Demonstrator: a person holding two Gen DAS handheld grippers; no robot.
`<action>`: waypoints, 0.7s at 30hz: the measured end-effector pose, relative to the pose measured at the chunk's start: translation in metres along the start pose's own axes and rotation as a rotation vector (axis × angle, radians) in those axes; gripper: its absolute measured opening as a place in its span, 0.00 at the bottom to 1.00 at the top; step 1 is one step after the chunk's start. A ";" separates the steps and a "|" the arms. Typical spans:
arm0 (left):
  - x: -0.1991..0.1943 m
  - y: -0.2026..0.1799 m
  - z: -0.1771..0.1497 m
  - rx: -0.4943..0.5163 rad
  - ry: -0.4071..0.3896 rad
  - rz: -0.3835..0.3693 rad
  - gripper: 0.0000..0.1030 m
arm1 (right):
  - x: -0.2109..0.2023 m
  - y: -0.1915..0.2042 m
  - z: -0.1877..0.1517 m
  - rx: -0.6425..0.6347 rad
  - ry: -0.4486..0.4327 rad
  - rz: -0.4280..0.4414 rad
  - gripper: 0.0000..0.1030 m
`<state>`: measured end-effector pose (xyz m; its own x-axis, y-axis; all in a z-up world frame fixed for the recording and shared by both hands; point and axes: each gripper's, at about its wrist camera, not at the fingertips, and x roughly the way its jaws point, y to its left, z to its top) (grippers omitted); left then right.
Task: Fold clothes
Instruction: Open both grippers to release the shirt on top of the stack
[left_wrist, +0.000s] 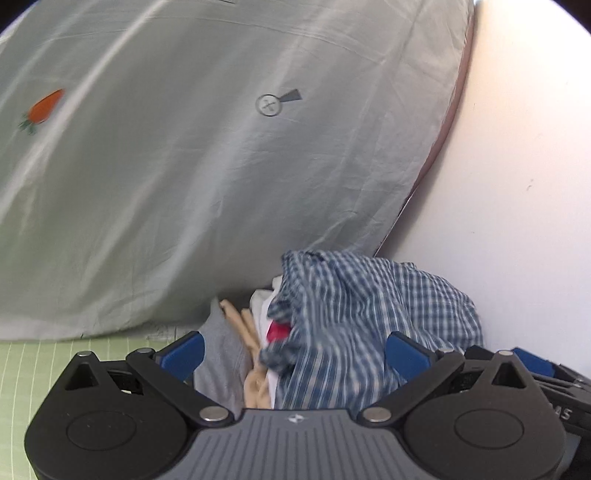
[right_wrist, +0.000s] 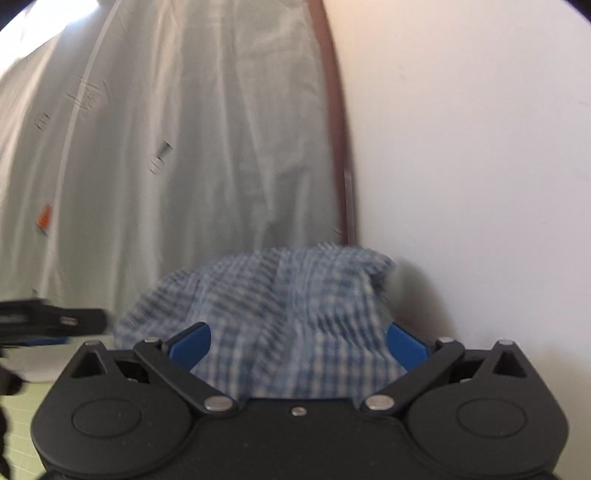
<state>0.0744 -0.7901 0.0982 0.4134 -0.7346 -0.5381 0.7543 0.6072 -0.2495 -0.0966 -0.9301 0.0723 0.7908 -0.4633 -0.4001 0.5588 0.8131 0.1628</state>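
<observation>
with both the left gripper (left_wrist: 293, 352) and right gripper (right_wrist: 299, 345) spread wide and empty, pinch the checked shirt (left_wrist: 369, 317) at one clear edge, not mid-heap.

The shirt (left_wrist: 369, 317) is blue-and-white check. Beside it lie a grey garment (left_wrist: 218, 354), a beige one (left_wrist: 251, 332), a white one (left_wrist: 264, 299) and a scrap of red (left_wrist: 277, 330). The pale grey-green sheet (left_wrist: 166, 184) bears an orange carrot (left_wrist: 44, 107). The mat (left_wrist: 22, 369) is light green with white lines; the wall (left_wrist: 517, 166) is white.
</observation>
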 end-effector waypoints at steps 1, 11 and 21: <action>0.009 0.000 0.003 0.007 0.000 0.003 1.00 | 0.008 0.001 0.004 -0.013 -0.005 0.016 1.00; 0.088 0.023 -0.012 -0.018 0.100 0.088 1.00 | 0.116 -0.016 0.006 -0.016 0.117 -0.087 1.00; 0.043 0.015 -0.017 0.097 0.004 0.108 1.00 | 0.088 -0.009 0.015 -0.011 0.074 -0.091 1.00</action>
<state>0.0946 -0.8074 0.0578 0.4928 -0.6653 -0.5608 0.7513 0.6504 -0.1114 -0.0283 -0.9832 0.0489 0.7161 -0.5085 -0.4781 0.6244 0.7728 0.1133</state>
